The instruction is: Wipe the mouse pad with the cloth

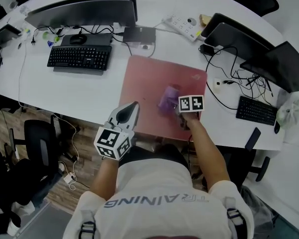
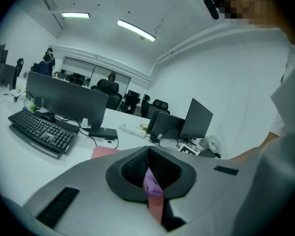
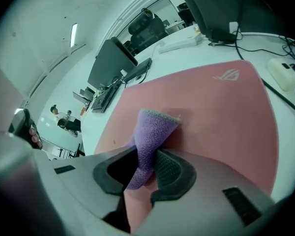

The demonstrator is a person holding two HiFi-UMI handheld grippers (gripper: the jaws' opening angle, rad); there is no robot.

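Observation:
A pink mouse pad [image 1: 148,78] lies on the white desk in front of me. A purple cloth [image 1: 167,97] stands bunched on its near right part. My right gripper [image 1: 176,109] is shut on the cloth; in the right gripper view the cloth [image 3: 155,127] rises from between the jaws [image 3: 148,155] and its free end rests on the mouse pad [image 3: 221,107]. My left gripper [image 1: 134,106] hovers at the pad's near left edge with its jaws together and nothing in them. Through the left gripper [image 2: 148,151] a sliver of purple and pink shows.
A black keyboard [image 1: 79,58] and mouse sit left of the pad under a wide monitor [image 1: 84,11]. A power strip [image 1: 182,26], laptops [image 1: 234,36], cables, a white mouse [image 1: 218,83] and another keyboard [image 1: 256,111] crowd the right. An office chair [image 1: 37,138] stands lower left.

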